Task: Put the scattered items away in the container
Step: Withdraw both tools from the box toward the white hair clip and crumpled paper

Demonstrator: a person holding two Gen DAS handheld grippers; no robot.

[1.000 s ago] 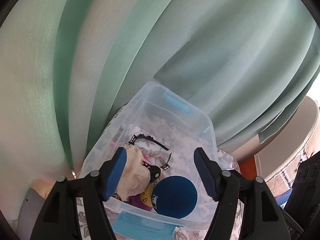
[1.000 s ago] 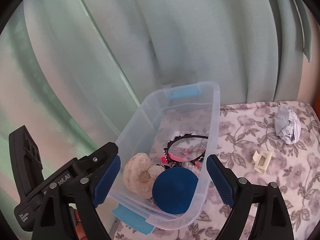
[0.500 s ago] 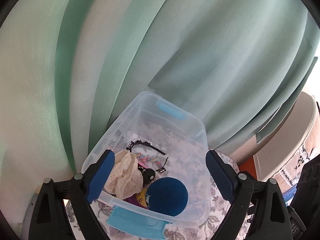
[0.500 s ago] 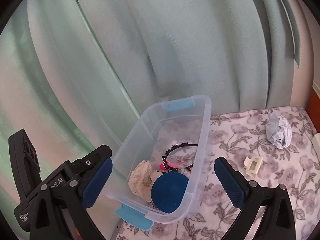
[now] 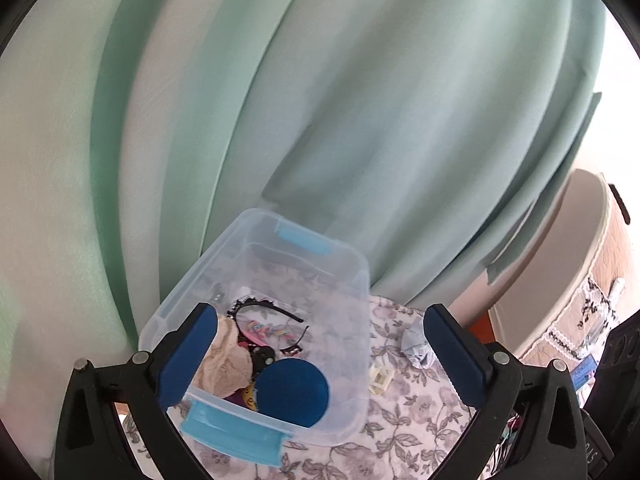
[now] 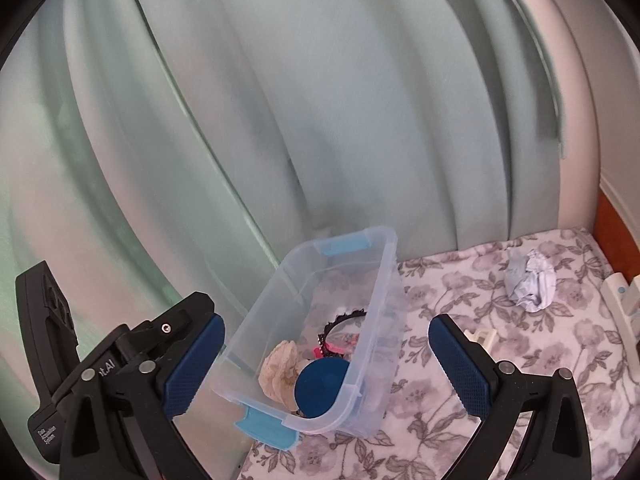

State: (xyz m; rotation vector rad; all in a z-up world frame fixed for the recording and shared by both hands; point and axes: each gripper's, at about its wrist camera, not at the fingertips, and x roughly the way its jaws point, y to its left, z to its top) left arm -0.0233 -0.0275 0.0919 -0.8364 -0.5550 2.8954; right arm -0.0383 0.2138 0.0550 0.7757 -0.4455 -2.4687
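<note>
Clear plastic container sits at the curtain-side edge of the floral cloth, already holding a cream fabric piece, black headband and blue disc. Crumpled paper and cream clip remain outside on the cloth. Left gripper, jaws just opened wide, and right gripper, also wide, are both empty.

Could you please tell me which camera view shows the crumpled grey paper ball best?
The right wrist view: the crumpled paper ball lies whole and unobstructed on the floral cloth. In the left wrist view it is smaller, partly hidden by a gripper finger.
</note>
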